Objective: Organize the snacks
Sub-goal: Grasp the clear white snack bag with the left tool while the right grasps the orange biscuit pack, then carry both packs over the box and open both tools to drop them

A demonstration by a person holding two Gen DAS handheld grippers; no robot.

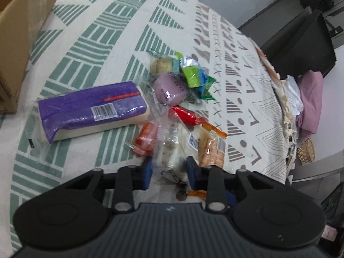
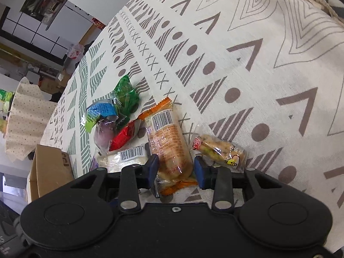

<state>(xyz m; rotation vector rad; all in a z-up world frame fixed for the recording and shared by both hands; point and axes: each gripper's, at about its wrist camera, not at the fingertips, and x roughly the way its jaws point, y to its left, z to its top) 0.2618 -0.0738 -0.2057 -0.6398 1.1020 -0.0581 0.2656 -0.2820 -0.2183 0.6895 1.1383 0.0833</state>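
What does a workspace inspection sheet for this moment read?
Surface: patterned tablecloth, green and grey prints.
Job's things: loose snack packets in a pile; purple pack beside them; orange packet; clear-wrapped white snack.
Clutter: cardboard box at the edge.
Grippers: left gripper pinching the clear-wrapped white snack; right gripper astride the orange packet, contact unclear.
Cables: nothing seen.
Surroundings: black chair, pink cloth.

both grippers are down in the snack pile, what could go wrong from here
1. The left gripper has its fingers around a crinkly clear packet that touches its neighbours; a lift may drag the orange pack along.
2. The right gripper straddles one end of the long orange pack; held there, it could sag or slip.
3. Squeezing harder may crush what is inside.
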